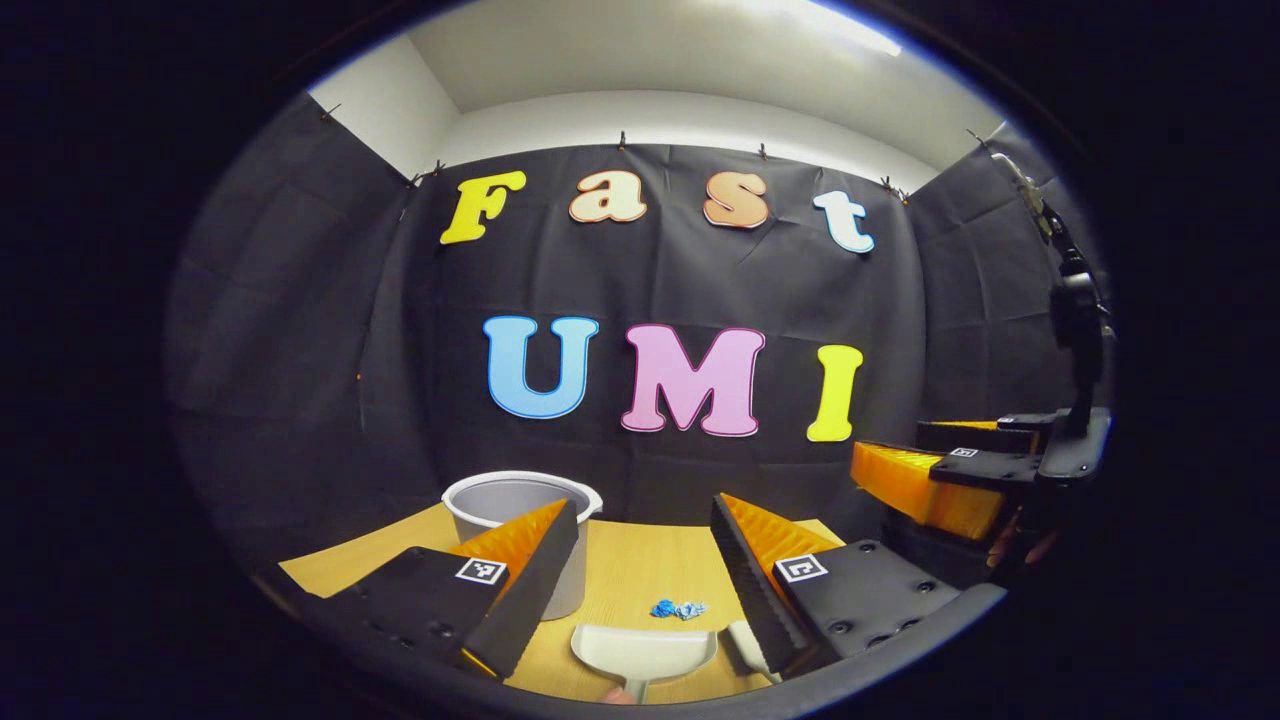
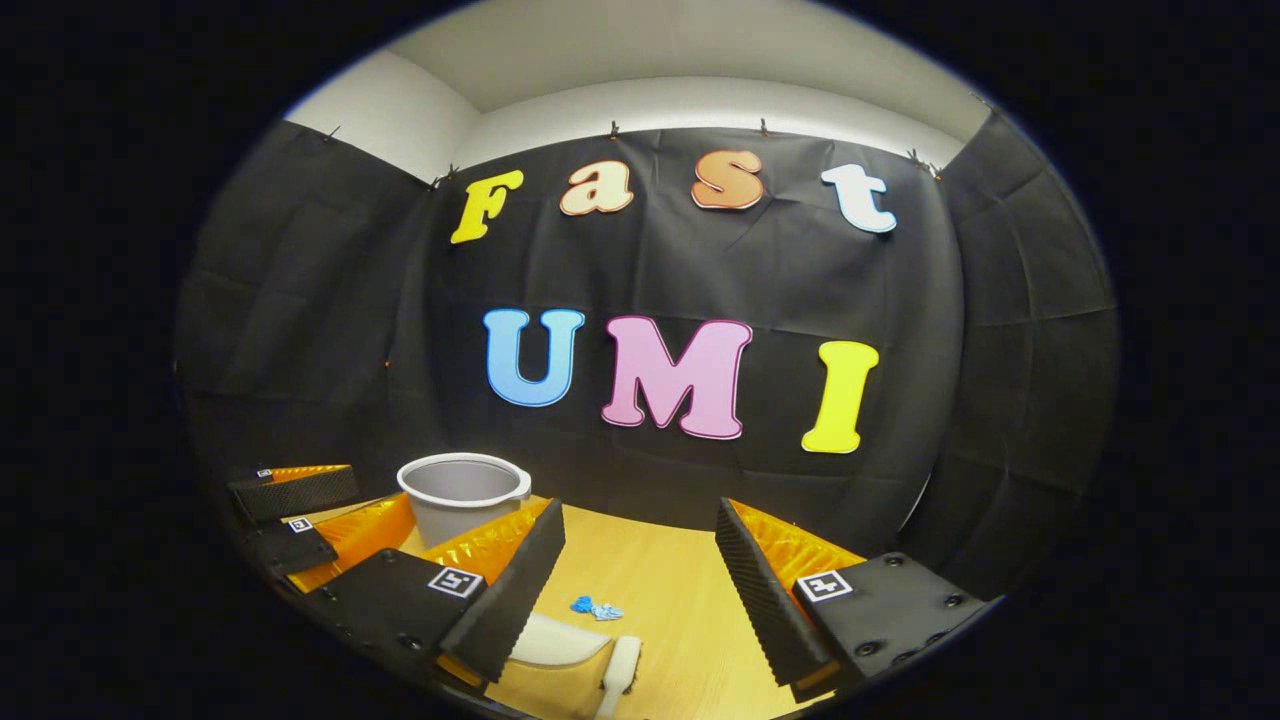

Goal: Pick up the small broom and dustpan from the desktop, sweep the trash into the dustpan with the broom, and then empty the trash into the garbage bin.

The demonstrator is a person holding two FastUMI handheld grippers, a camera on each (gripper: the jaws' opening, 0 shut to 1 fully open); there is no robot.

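Both units are raised above the wooden desktop (image 1: 640, 570): the left gripper (image 1: 640, 575) has its fingers spread wide with nothing between them, and the right gripper (image 2: 640, 590) is likewise spread and unloaded. The white dustpan (image 1: 643, 650) lies flat on the desktop with the small broom (image 2: 620, 668) just beside it, and the crumpled blue trash (image 1: 679, 608) sits just beyond the pan's mouth. The grey garbage bin (image 2: 465, 495) stands upright farther back to the left, near the booth wall.
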